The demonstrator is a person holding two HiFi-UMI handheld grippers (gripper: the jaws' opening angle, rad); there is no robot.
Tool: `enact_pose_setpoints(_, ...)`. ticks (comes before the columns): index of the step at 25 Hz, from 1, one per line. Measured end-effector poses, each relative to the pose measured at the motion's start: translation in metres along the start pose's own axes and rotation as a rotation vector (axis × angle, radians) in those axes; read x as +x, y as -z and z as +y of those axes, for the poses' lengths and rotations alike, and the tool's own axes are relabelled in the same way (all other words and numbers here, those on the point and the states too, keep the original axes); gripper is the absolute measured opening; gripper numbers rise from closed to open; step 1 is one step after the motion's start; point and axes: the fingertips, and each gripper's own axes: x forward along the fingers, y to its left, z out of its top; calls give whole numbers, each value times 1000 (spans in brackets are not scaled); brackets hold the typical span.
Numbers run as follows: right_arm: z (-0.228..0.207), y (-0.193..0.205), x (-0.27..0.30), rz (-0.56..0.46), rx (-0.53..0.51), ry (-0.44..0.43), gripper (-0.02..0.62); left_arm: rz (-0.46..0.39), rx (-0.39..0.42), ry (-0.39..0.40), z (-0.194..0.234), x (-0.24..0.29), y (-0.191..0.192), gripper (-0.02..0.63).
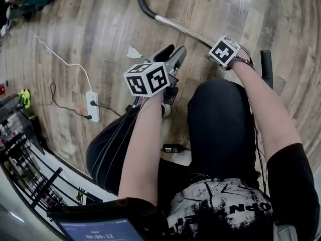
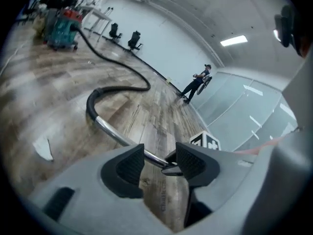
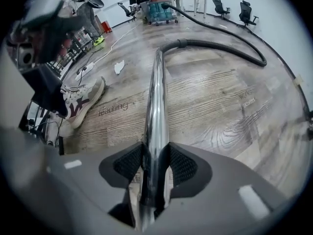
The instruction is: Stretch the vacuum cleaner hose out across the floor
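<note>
The vacuum's chrome tube (image 1: 183, 30) lies on the wood floor and joins a black hose (image 1: 143, 1) at the top of the head view. The hose (image 2: 115, 65) curves back to the teal and red vacuum cleaner (image 2: 61, 26) far off. My right gripper (image 3: 155, 164) is shut on the chrome tube (image 3: 157, 97), with both pads pressed against it. Its marker cube (image 1: 224, 50) sits over the tube's near end. My left gripper (image 2: 159, 161) is open; the tube (image 2: 112, 133) runs past just beyond its jaws, untouched. In the head view the left gripper (image 1: 173, 58) hovers left of the tube.
A white power strip (image 1: 93, 106) with cords lies at the left, near a wire rack (image 1: 25, 149). There is a white scrap (image 1: 133, 52) on the floor. A sneaker (image 3: 80, 102) is beside the tube. Office chairs (image 2: 124, 35) and a standing person (image 2: 198, 82) are far away.
</note>
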Motion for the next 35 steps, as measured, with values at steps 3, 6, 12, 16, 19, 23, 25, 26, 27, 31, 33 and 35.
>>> enact_pose_setpoints(3, -3, 3, -31, -16, -13, 13, 176, -15, -237, 69, -3, 36, 19, 256)
enact_pose_setpoints(6, -4, 7, -53, -15, -17, 22, 175, -73, -450, 118, -2, 68, 28, 268)
enact_pose_setpoints(12, -8, 26, -69, -15, -12, 35, 175, -98, -722, 176, 7, 144, 64, 291)
enact_pose_setpoints(16, -4, 33, -82, -22, -27, 31, 175, -154, -840, 291, -19, 177, 54, 298)
enact_pose_setpoints(19, -7, 45, -90, -12, -45, 56, 175, -208, -904, 358, -34, 190, 39, 272)
enact_pose_setpoints(23, -17, 45, -97, -36, -59, 104, 172, -256, -948, 339, -33, 193, 30, 130)
enact_pose_setpoints(25, -19, 43, -96, -46, -69, 120, 175, -252, -912, 321, -35, 192, 25, 129)
enact_pose_setpoints(26, -19, 41, -95, -53, -74, 126, 176, -251, -894, 309, -35, 191, 22, 129)
enact_pose_setpoints(27, -20, 40, -95, -58, -84, 134, 180, -254, -881, 302, -37, 190, 18, 129)
enact_pose_setpoints(31, -27, 41, -90, -38, -171, 193, 185, -262, -883, 300, -50, 184, 6, 129)
enact_pose_setpoints(33, -28, 45, -88, -33, -195, 198, 173, -251, -887, 292, -57, 183, 5, 129)
enact_pose_setpoints(35, -25, 48, -86, -42, -178, 165, 166, -236, -862, 291, -62, 182, 7, 130)
